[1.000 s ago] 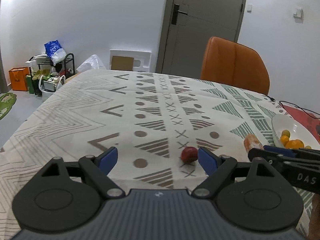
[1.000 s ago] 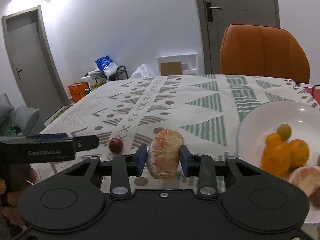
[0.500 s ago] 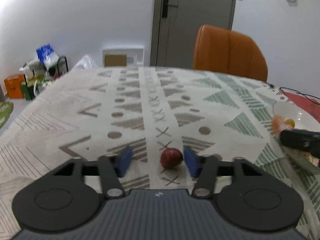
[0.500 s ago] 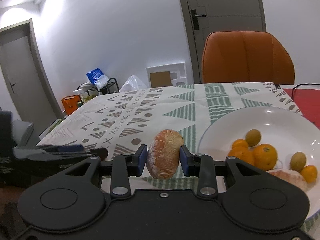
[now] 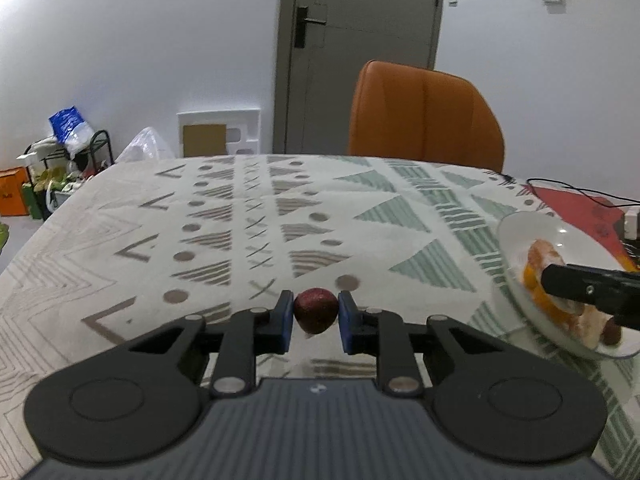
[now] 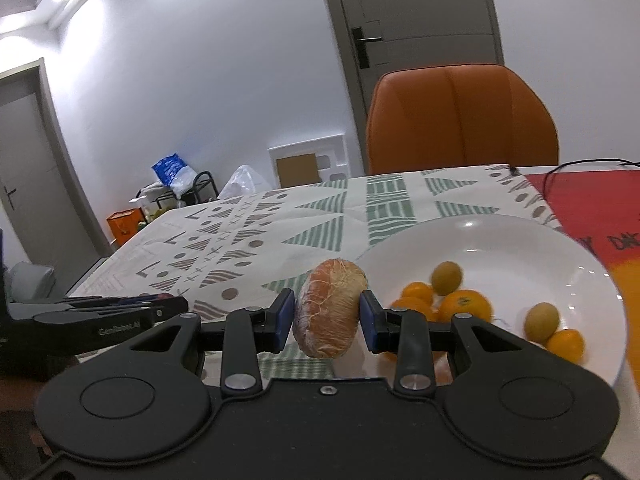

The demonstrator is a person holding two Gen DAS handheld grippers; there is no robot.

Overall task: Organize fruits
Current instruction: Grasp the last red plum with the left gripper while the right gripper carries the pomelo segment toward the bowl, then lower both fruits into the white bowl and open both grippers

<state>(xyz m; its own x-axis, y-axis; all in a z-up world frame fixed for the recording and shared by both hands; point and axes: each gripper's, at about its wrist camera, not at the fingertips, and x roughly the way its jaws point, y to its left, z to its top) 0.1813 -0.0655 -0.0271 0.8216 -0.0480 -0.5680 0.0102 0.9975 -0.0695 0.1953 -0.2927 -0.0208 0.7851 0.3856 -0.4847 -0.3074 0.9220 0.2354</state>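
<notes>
Two views from cameras mounted on hand-held grippers, over a table covered in a patterned cloth [image 5: 304,216].

In the left wrist view, the left gripper [image 5: 315,316] sits at the lower centre of the frame. A second ago its blue pads stood wide apart with a small dark red fruit [image 5: 315,311] lying on the cloth between them; now they have come together and clamp that fruit from both sides. So the pickup looks made, and the fruit seems ready to be carried to the plate.

In the right wrist view, the right gripper [image 6: 327,316] — lower centre — still grips a peeled citrus segment [image 6: 330,307], pads pressed to its sides. The white plate [image 6: 520,236] has grown in the frame since a second ago and now fills the right side, with several small oranges [image 6: 464,305] and two greenish fruits on it. The segment hangs just at the plate's near rim, likely close to being set down.

An orange chair [image 5: 424,116] stands behind the table.
</notes>
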